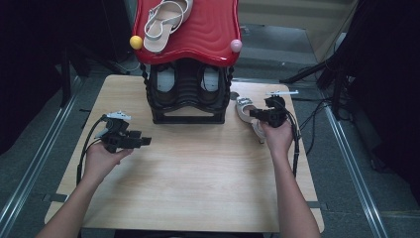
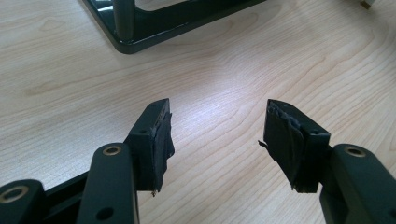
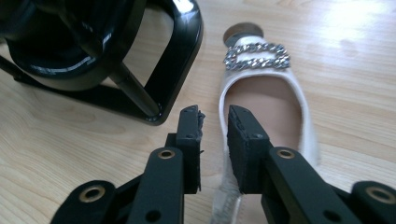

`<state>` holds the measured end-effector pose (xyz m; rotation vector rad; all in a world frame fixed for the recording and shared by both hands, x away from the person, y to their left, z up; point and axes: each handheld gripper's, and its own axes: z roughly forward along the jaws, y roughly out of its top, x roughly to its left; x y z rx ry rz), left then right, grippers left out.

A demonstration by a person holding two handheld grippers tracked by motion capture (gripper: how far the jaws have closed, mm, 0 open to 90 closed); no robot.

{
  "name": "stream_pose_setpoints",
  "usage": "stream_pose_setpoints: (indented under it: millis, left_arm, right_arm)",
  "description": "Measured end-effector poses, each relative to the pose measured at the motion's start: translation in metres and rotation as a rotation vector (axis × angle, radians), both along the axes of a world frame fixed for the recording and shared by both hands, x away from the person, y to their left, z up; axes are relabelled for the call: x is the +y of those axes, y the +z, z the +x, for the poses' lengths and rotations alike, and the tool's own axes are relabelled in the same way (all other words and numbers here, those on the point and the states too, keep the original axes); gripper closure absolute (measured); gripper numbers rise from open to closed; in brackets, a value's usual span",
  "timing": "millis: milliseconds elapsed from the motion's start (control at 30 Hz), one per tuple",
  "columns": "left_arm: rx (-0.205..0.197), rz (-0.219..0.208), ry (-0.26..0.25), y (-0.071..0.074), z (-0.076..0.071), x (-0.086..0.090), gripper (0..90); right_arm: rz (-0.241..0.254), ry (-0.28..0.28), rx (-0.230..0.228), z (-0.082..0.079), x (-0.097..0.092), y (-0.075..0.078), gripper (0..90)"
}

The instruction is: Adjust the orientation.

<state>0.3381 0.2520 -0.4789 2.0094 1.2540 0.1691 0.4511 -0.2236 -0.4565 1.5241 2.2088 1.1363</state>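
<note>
A white shoe [image 1: 244, 107] with a silver chain buckle lies on the wooden table [image 1: 198, 173], right of a black shoe rack [image 1: 187, 99]. My right gripper [image 1: 257, 113] is low over its heel end. In the right gripper view the shoe [image 3: 266, 93] has its left side wall running between the jaws of my right gripper [image 3: 215, 114], which stand slightly apart with a gap showing. My left gripper [image 1: 147, 141] hovers over bare table left of the rack. Its jaws are wide open in the left gripper view [image 2: 218, 106], with nothing between them.
The rack carries a wavy red top [image 1: 198, 34] with a beige strappy sandal [image 1: 166, 22], a yellow ball [image 1: 135, 42] and a pink ball [image 1: 236, 45]. A pair of dark shoes [image 1: 166, 79] sits inside. The rack's base [image 2: 140, 37] lies ahead of my left gripper.
</note>
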Motion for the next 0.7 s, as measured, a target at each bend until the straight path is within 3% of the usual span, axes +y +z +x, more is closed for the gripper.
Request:
stream_pose_setpoints:
  millis: [167, 333, 467, 700]
  left_arm:
    - [0.001, -0.001, 0.002, 0.000, 0.000, 0.001, 42.0]
    - [0.001, 0.001, 0.008, -0.001, -0.002, 0.002, 42.0]
    - [0.003, -0.001, 0.012, -0.001, -0.005, 0.004, 42.0]
    - [-0.001, -0.002, 0.029, -0.002, -0.009, 0.007, 42.0]
  right_arm:
    - [-0.041, 0.010, 0.020, 0.006, 0.007, -0.012, 73.9]
    - [-0.036, -0.005, 0.050, 0.011, 0.007, -0.021, 74.5]
    - [-0.050, -0.003, 0.035, 0.014, 0.009, -0.026, 75.1]
    - [-0.066, -0.021, 0.081, 0.020, 0.014, -0.035, 76.0]
